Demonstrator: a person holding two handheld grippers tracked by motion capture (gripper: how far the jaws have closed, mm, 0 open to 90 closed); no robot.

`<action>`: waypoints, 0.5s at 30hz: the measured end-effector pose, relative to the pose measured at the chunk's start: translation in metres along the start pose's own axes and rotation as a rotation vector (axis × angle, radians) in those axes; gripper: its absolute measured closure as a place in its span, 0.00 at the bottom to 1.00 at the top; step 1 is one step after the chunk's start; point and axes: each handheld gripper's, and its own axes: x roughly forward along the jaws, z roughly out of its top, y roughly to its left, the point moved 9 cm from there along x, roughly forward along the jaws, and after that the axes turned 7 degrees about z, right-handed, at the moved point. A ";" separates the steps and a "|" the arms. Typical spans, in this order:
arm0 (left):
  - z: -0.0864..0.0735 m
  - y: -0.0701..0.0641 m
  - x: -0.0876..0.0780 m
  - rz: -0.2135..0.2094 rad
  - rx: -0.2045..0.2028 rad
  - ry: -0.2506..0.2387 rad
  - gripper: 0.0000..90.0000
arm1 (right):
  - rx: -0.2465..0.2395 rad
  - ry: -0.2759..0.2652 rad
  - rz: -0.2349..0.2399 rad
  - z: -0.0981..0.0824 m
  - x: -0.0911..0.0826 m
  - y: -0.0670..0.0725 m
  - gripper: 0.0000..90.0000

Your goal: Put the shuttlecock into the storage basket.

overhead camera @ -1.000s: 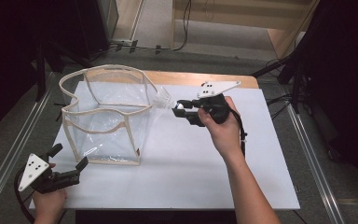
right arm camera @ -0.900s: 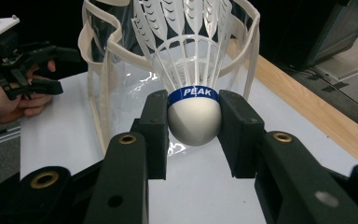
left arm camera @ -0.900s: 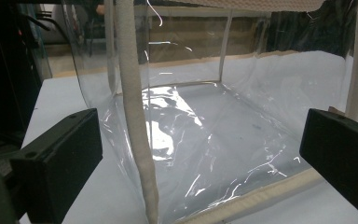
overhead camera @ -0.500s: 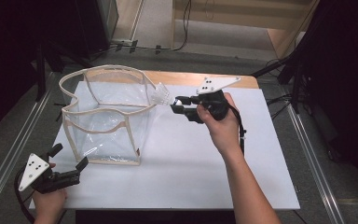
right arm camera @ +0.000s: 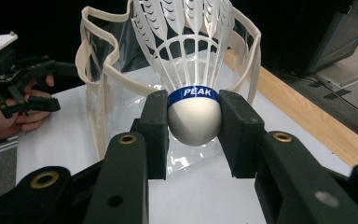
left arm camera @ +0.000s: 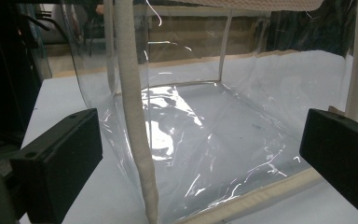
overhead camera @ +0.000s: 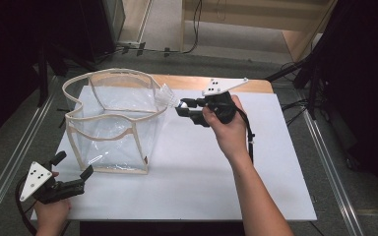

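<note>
Currently: shuttlecock (right arm camera: 193,100), cork clamped between the pads of the right hand-held gripper (overhead camera: 181,108), upper centre of the high view, feathers pointing left toward the bag (overhead camera: 109,123), touching its rim. Left hand-held gripper (overhead camera: 74,169), lower left, jaws wide, empty, facing the bag's near wall.

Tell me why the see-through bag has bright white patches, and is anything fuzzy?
In the left gripper view, room light glares off the clear bag, and the near black tongs look soft. In the right gripper view, the shuttlecock is sharp. In the high view, the edges are dark.
</note>
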 end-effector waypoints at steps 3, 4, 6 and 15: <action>0.000 0.000 0.000 0.000 0.000 0.000 0.00 | -0.005 -0.001 0.000 0.001 0.001 -0.001 0.69; 0.000 0.000 0.000 0.000 0.000 0.000 0.00 | -0.006 -0.004 -0.001 0.002 0.003 -0.001 0.69; 0.000 0.000 0.000 0.000 0.000 0.000 0.00 | -0.003 0.000 -0.003 0.003 0.003 -0.001 0.69; 0.000 0.000 0.000 -0.001 0.000 0.000 0.00 | -0.010 -0.008 0.003 0.012 0.011 -0.001 0.69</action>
